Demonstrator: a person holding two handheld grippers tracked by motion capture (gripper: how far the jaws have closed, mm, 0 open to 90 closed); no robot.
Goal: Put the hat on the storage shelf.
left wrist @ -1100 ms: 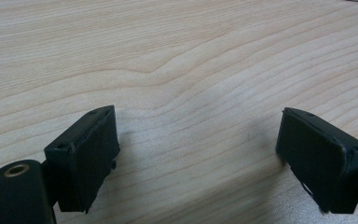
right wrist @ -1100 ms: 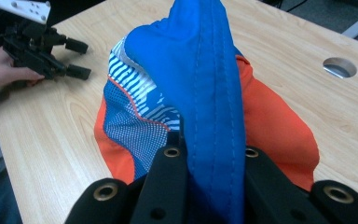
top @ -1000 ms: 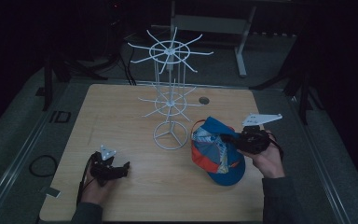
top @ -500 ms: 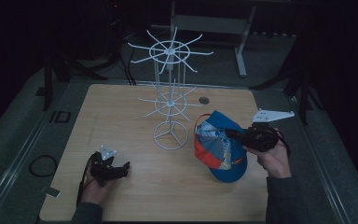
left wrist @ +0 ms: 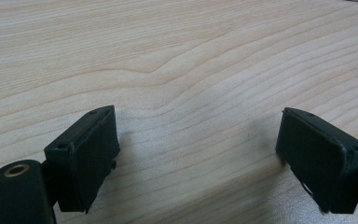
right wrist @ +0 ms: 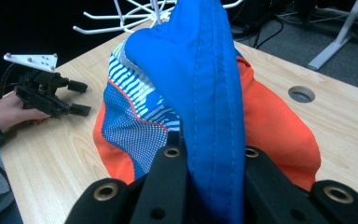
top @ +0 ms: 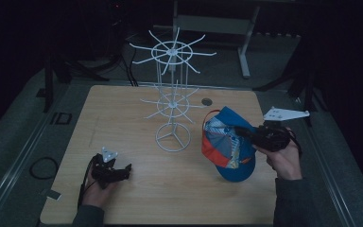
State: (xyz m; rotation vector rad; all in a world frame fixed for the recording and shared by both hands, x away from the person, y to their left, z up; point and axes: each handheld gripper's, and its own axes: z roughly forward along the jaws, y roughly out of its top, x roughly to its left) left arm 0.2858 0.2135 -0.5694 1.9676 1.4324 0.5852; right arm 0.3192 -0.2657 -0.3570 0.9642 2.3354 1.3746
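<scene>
A blue and orange cap (top: 228, 145) hangs tilted above the right side of the wooden table (top: 123, 113), with my right gripper (top: 244, 133) shut on its blue cloth. In the right gripper view the cap (right wrist: 200, 93) fills the space between the jaws, its blue fabric pinched at the right gripper (right wrist: 209, 158). A white wire rack (top: 172, 94) with two tiers of radial hooks stands mid-table, just left of the cap. My left gripper (top: 125, 169) rests low at the front left, open, with bare wood between its jaws (left wrist: 196, 154).
A round hole (top: 207, 101) sits in the tabletop behind the cap. The rack's ring base (top: 172, 137) lies on the table centre. A loose cable (top: 41, 168) curls on the floor at the left. Dark equipment frames stand behind the table.
The right gripper has carried the cap a little to the right and lifted it, tilting it more upright. The left gripper has stayed still and open.
</scene>
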